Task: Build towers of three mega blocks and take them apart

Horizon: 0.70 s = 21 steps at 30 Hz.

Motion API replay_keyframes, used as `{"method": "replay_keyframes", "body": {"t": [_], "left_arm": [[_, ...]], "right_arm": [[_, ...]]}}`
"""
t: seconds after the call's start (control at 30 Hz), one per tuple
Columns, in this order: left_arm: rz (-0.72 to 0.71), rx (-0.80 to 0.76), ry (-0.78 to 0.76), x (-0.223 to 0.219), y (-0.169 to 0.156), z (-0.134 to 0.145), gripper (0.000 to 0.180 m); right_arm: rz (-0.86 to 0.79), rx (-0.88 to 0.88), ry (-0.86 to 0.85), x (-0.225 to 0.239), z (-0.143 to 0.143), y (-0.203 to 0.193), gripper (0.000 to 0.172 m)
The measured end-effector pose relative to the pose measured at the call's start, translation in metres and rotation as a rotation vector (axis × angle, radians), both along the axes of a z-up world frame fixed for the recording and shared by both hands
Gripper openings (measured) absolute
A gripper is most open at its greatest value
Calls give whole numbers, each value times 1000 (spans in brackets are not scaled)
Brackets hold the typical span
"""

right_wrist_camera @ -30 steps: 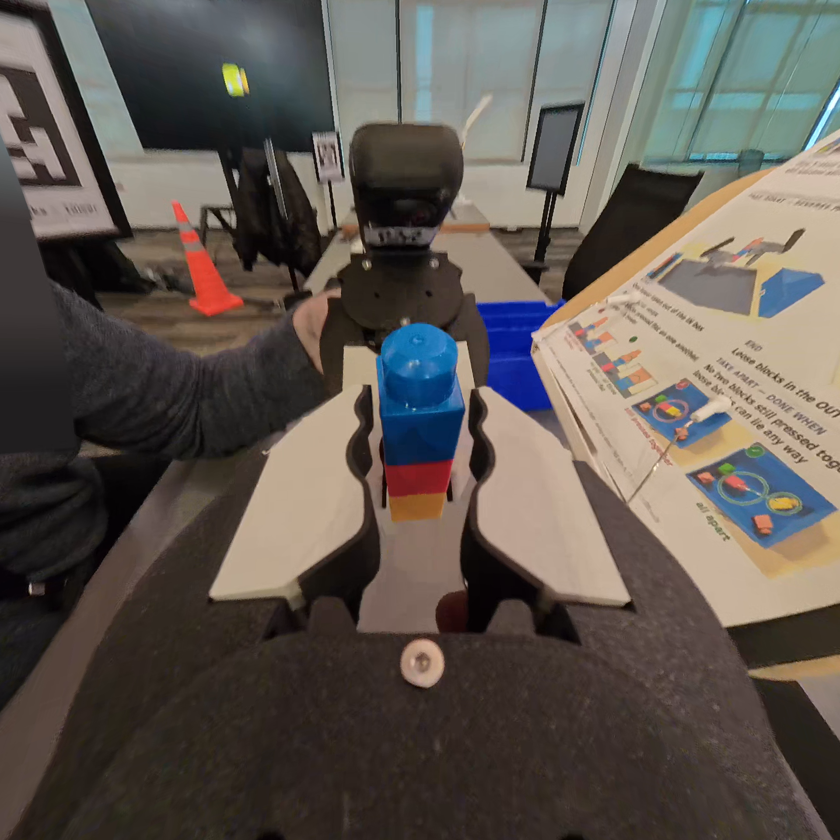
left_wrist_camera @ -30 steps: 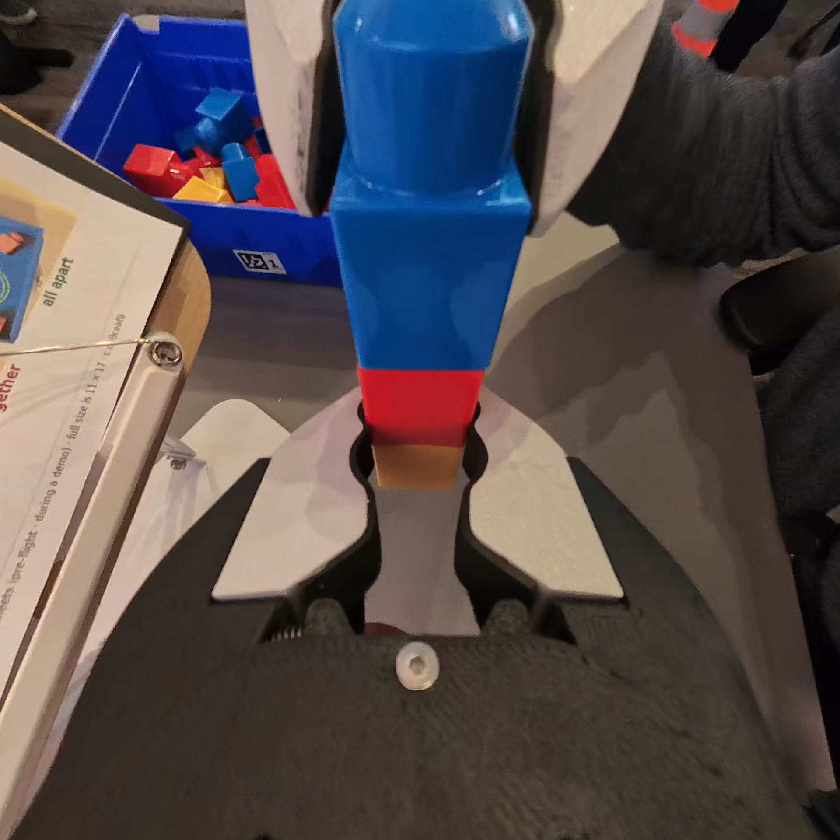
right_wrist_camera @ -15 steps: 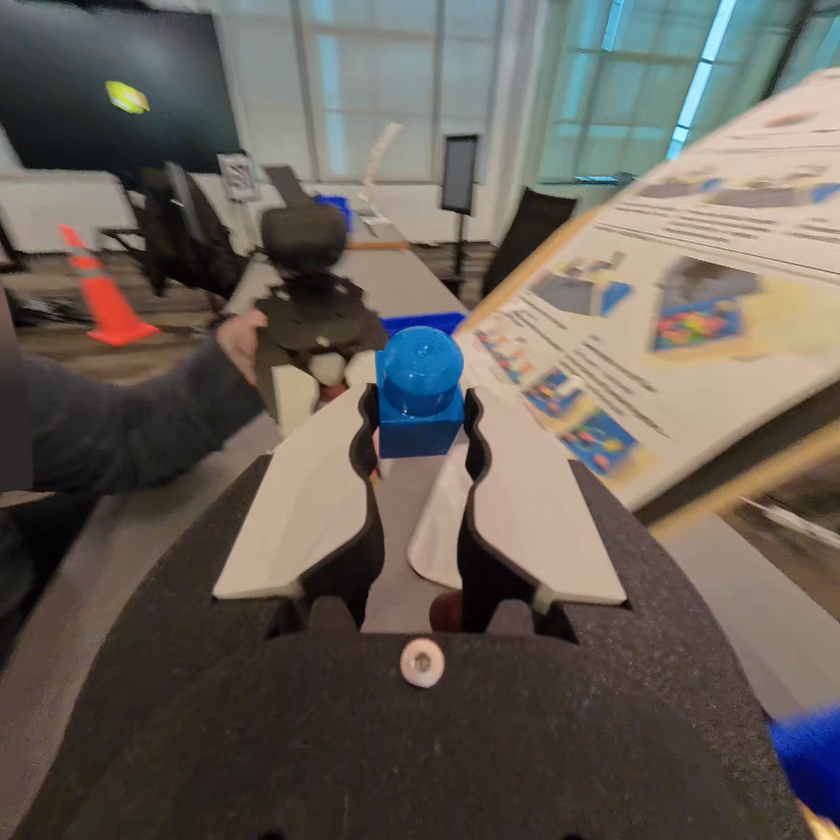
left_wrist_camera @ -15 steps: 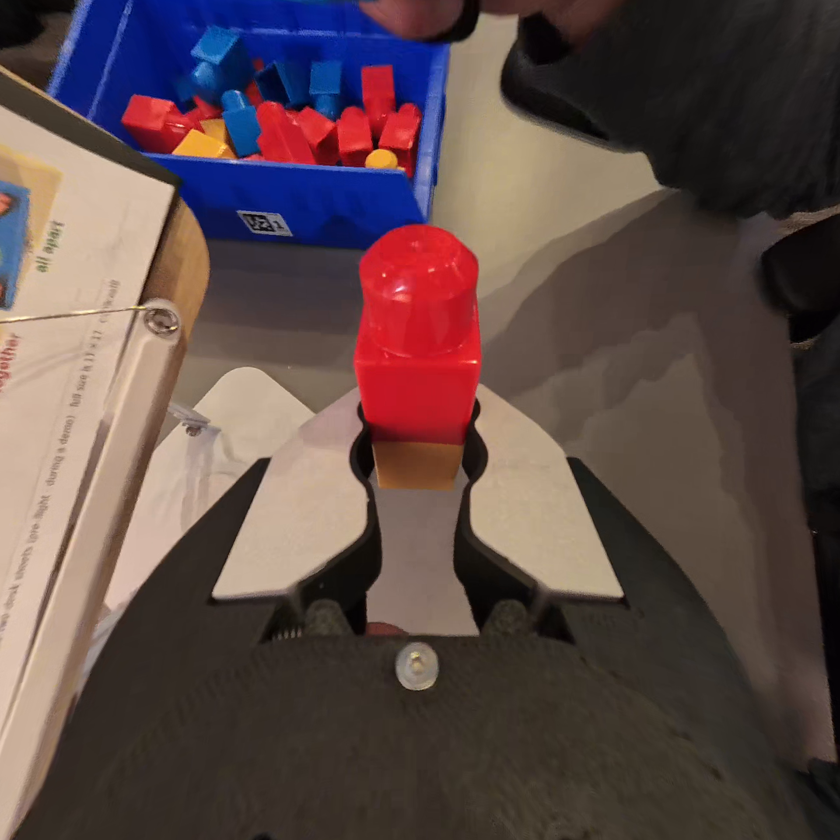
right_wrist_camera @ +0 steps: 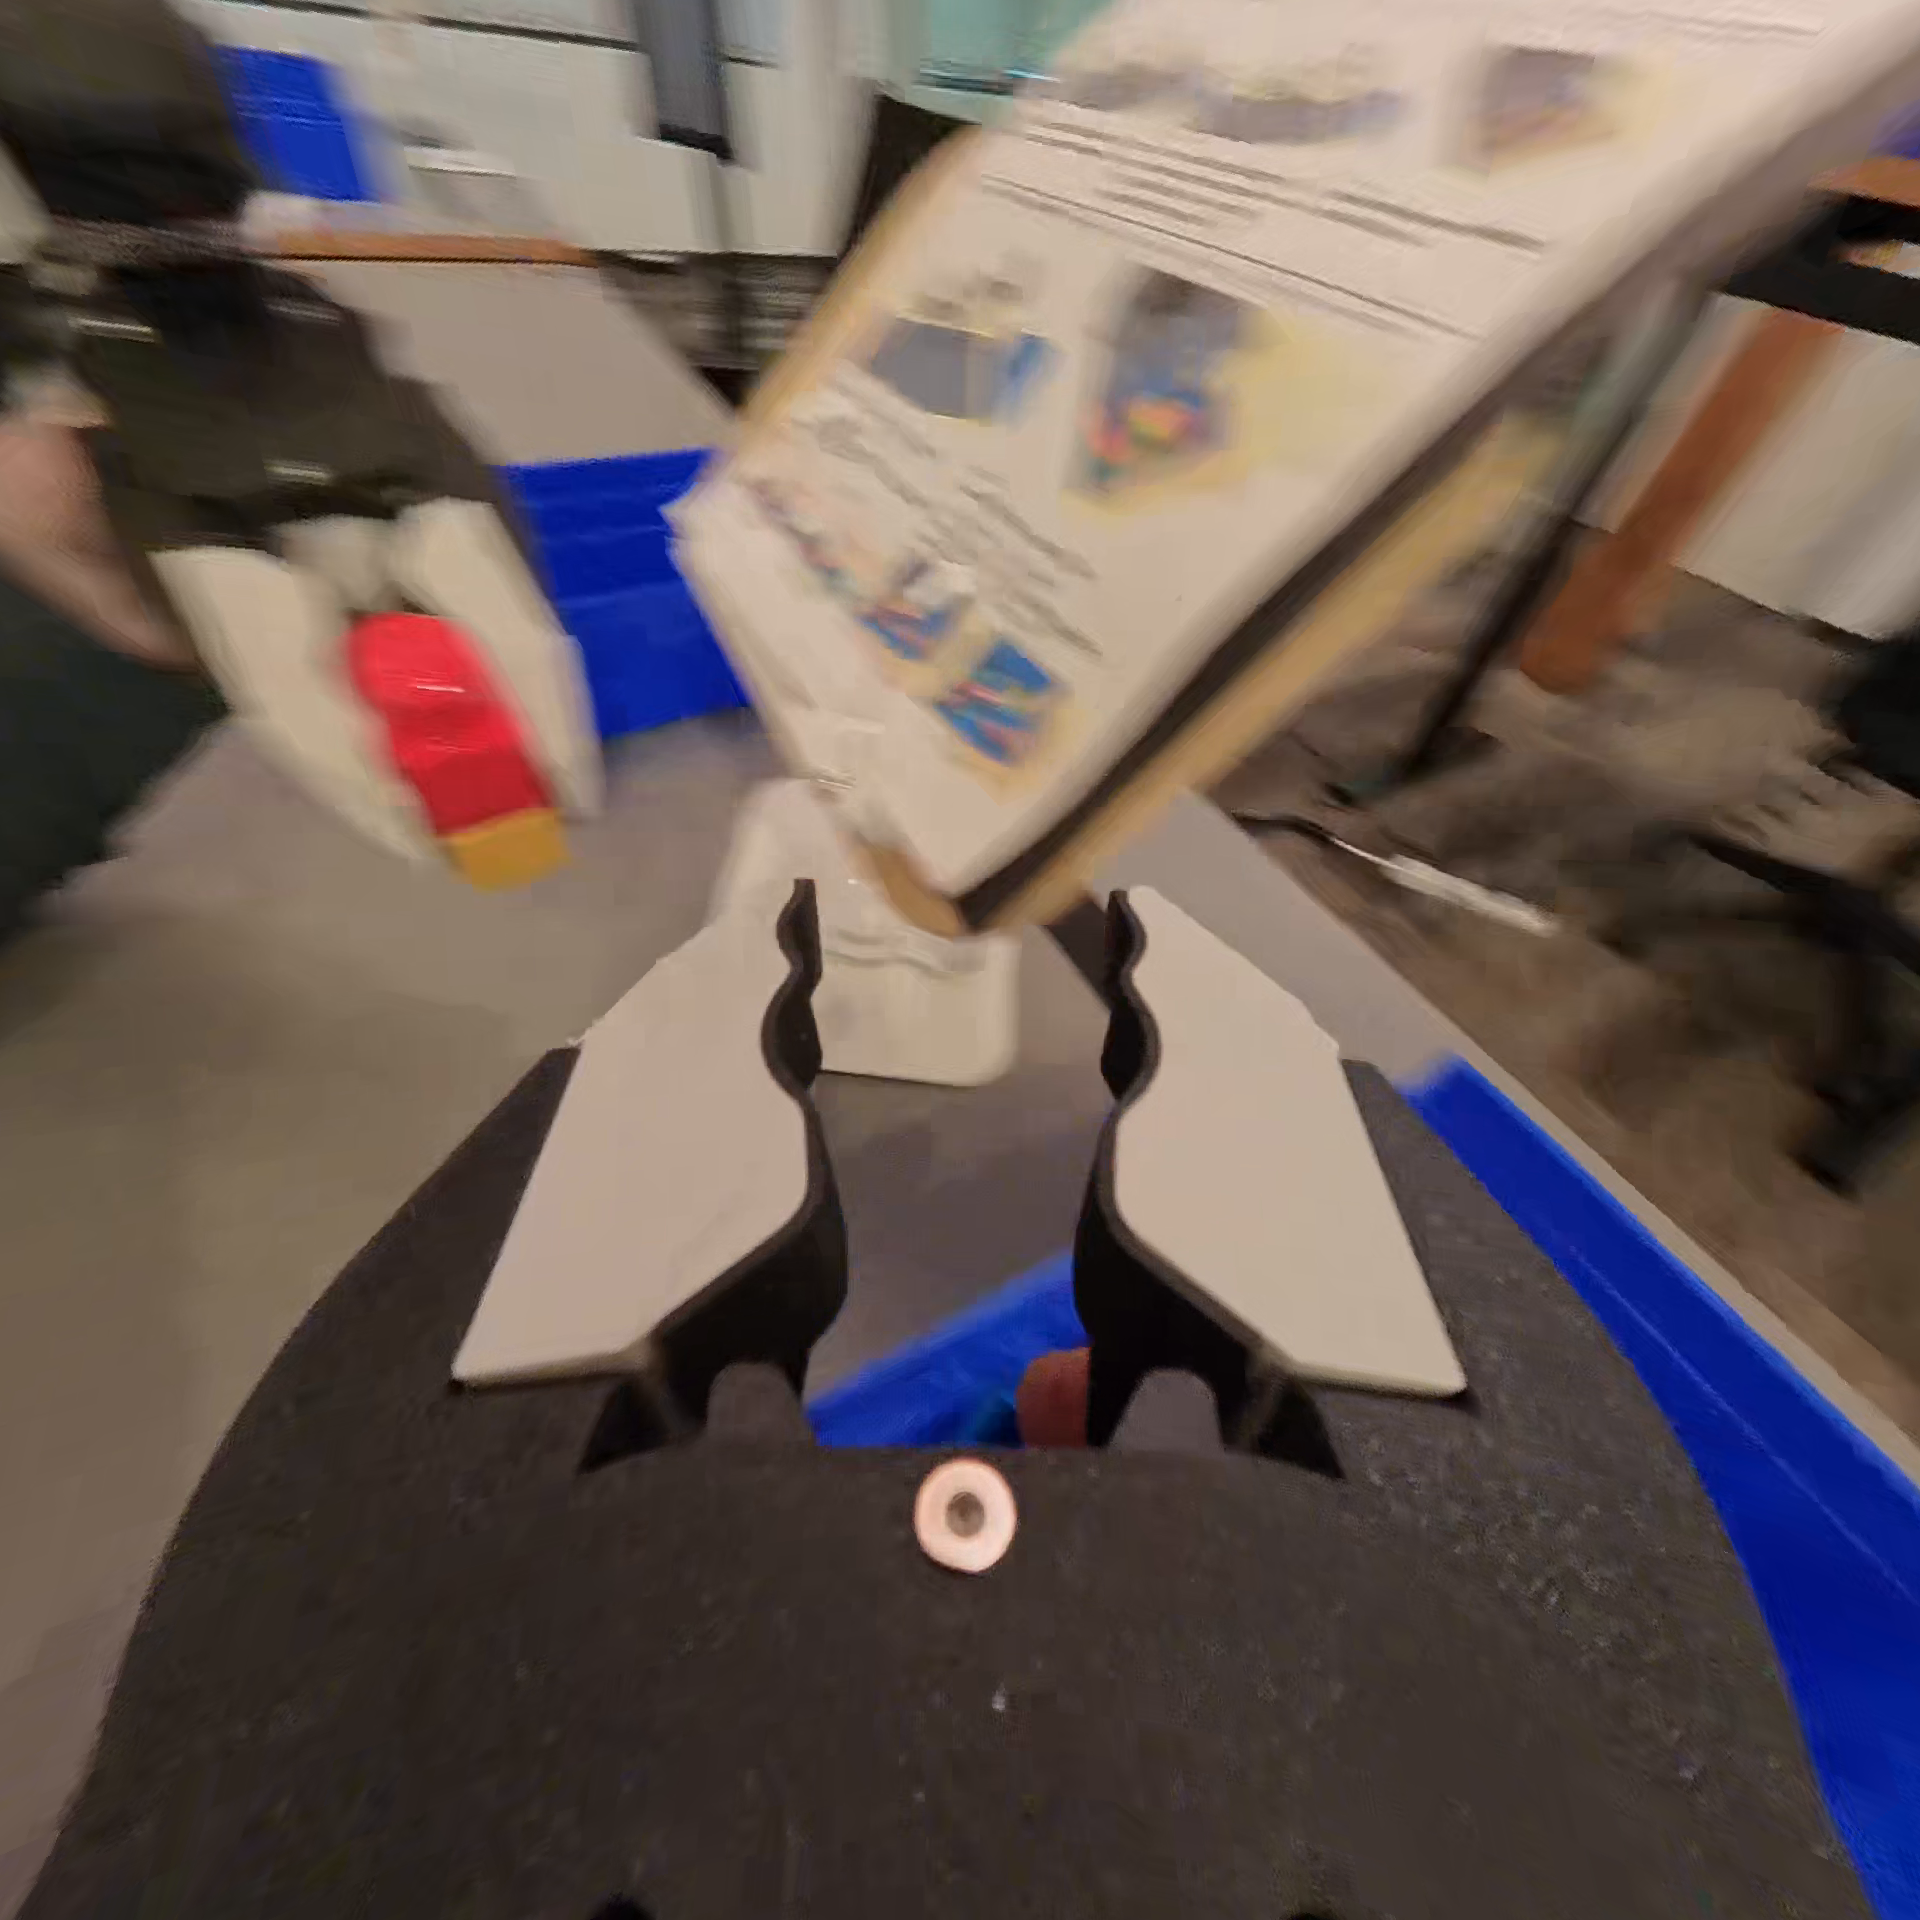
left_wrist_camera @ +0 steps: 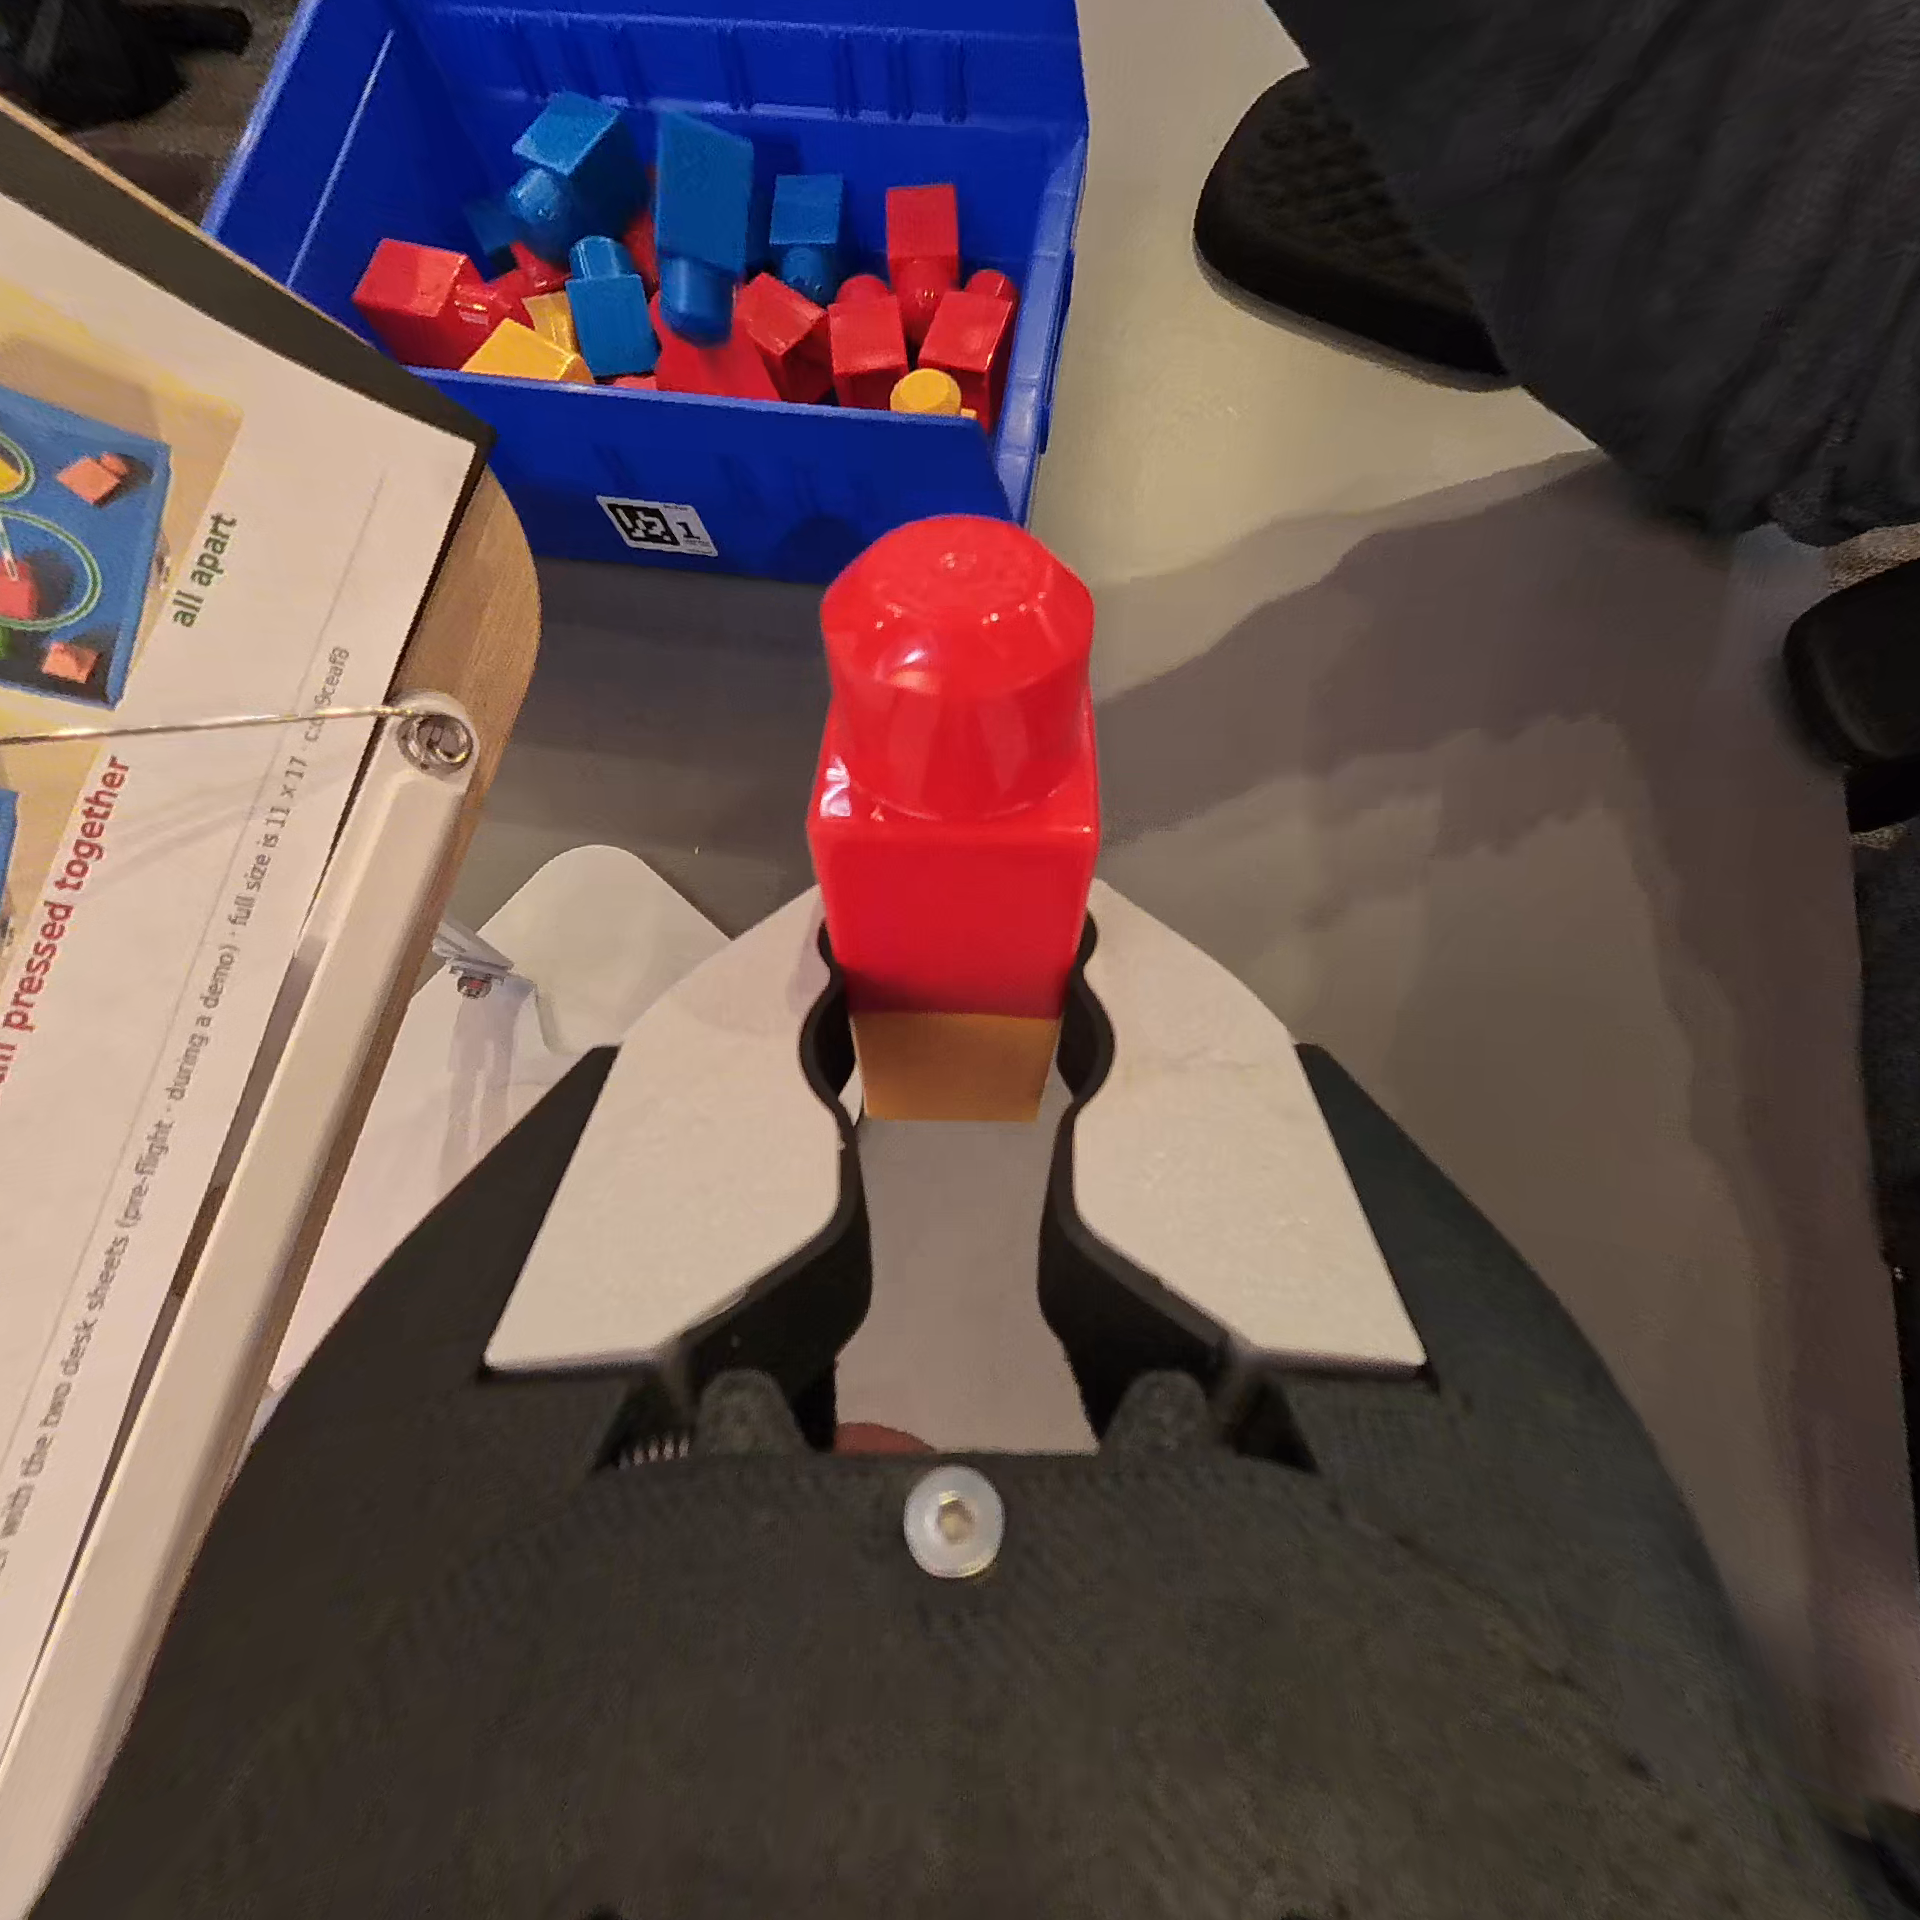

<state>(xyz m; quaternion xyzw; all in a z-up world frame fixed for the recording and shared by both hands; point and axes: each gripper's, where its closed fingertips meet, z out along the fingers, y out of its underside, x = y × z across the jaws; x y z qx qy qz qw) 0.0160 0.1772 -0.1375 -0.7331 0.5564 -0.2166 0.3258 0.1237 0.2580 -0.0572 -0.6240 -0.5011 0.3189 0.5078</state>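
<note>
Grey counter [left_wrist_camera: 1455, 935] fills the middle and right of the left wrist view, and a dark sleeve [left_wrist_camera: 1662, 260] hangs over it in the upper right corner. A sloping instruction board [left_wrist_camera: 208, 831] with printed sheets takes the left edge; in the blurred right wrist view it crosses the upper right of the frame. At the top centre of the left wrist view stands a blue bin [left_wrist_camera: 727, 457] holding loose red, blue and yellow blocks [left_wrist_camera: 727, 291]. A second blue bin [right_wrist_camera: 1662, 1299] shows along the lower right of the right wrist view.

The left tongs [left_wrist_camera: 956, 997] sit in the centre of their own view, pinching a two-block stack: the pads press on the sides of the red block [left_wrist_camera: 951, 831] and the yellow block [left_wrist_camera: 951, 1065] plugged under it. In the right wrist view that stack appears at mid left.

The right tongs [right_wrist_camera: 961, 935] stand spread, with nothing between the fingers.
</note>
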Motion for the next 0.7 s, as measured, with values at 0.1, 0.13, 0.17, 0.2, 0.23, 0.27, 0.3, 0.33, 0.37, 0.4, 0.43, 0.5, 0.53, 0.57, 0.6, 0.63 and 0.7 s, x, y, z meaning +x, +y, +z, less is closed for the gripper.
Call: {"method": "replay_keyframes", "body": {"t": [0.1, 0.13, 0.17, 0.2, 0.23, 0.27, 0.3, 0.33, 0.37, 0.4, 0.43, 0.5, 0.53, 0.57, 0.6, 0.63, 0.7], "left_arm": [[-10, 0, -8, 5, -2, 0, 36], [-16, 0, -5, 7, -3, 0, 36], [-18, 6, 1, 8, -4, -1, 36], [-22, 8, 1, 9, -5, -1, 36], [-32, 3, 1, 11, -7, -1, 36], [-39, 2, 4, 12, -9, -1, 36], [-41, 4, 8, 13, -10, -2, 36], [-40, 1, 18, 13, -10, -4, 36], [-34, 3, 12, 13, -9, -3, 36], [-38, -2, -17, 14, -9, 0, 36], [-45, -20, -32, 15, -11, 2, 36], [-19, 11, 101, 2, -7, -12, 36], [-25, 15, 110, 3, -9, -15, 36], [-45, -13, 82, 7, -13, -14, 36], [-49, -17, 75, 9, -14, -13, 36], [-37, 0, 82, 8, -12, -12, 36], [-35, 3, 55, 9, -12, -6, 36]], "right_arm": [[263, 6, -37, -55, -7, -56, 53], [322, 3, -56, -70, -12, -70, 54], [366, 1, -77, -82, -19, -81, 54], [394, -3, -96, -92, -25, -88, 53], [406, -5, -102, -99, -29, -92, 51], [414, -15, -89, -105, -31, -94, 45], [422, -30, -76, -108, -31, -95, 34], [424, -31, -77, -109, -32, -95, 33], [422, -20, -77, -107, -30, -94, 33], [422, -18, -59, -106, -26, -94, 33], [415, -29, -13, -105, -17, -93, 33], [389, -56, 124, -95, 8, -86, 33], [363, -55, 152, -86, 15, -79, 33], [307, -33, 140, -75, 16, -67, 33], [233, -8, 109, -62, 14, -51, 33], [154, 3, 76, -47, 10, -33, 33], [-14, 3, 23, -9, 1, 3, 33]]}}
